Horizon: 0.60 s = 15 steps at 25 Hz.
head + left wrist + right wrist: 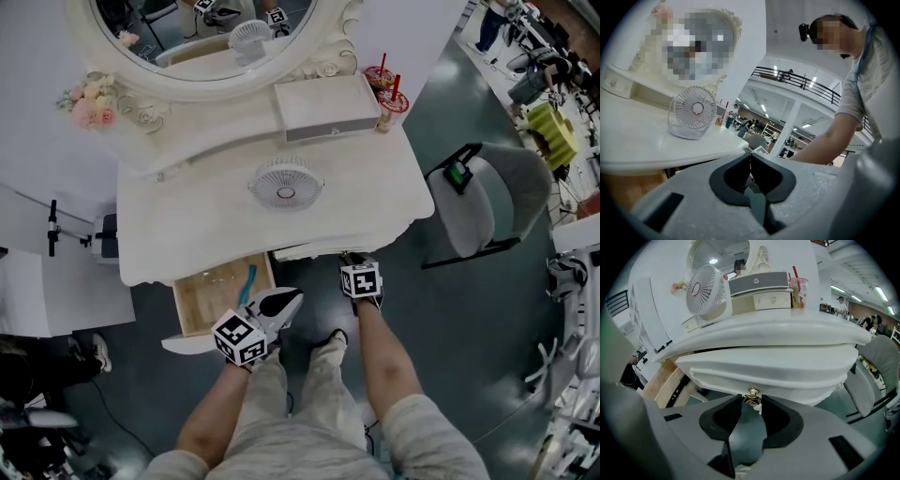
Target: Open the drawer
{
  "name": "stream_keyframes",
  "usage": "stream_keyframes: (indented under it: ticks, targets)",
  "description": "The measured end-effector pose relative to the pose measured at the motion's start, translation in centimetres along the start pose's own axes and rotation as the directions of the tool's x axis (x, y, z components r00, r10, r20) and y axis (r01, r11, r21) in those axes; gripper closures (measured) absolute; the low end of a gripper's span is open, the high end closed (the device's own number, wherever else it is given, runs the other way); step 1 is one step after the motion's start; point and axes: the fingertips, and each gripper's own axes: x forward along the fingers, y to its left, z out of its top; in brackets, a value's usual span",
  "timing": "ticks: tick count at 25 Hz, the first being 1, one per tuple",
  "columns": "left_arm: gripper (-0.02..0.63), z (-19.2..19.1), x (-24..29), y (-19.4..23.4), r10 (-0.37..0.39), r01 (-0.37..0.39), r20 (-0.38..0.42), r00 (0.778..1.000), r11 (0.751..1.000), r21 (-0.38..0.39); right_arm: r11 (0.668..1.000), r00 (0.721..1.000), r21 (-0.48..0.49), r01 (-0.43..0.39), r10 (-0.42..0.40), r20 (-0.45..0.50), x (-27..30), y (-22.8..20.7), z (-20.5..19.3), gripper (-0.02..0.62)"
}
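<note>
The right gripper (pixel 752 404) is standing with its dark moulded jaws apart, bracketing the small round brass knob (pixel 752 393) on the curved white drawer front (pixel 787 376) under the table's (pixel 187 234) front edge, right of centre. Pressing contact is not confirmed. The left gripper (pixel 750 157) is holding its jaws together, empty. Toward the front left corner, a second drawer (pixel 208 302) is showing a pale wood bottom.

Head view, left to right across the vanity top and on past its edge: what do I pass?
Pink flowers → small white fan → drink cup with red straw → grey chair. The white box behind the fan overlaps it, so it is left out.
</note>
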Motion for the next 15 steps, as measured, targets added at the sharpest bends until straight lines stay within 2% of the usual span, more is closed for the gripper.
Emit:
stream_keyframes:
  ticks: [15]
  targets:
    - [0.591, -0.17, -0.54, 0.06, 0.002, -0.002, -0.002, 1.0, 1.0, 0.0, 1.0, 1.0, 0.026, 0.012, -0.011, -0.013, 0.13, 0.07, -0.21, 0.469]
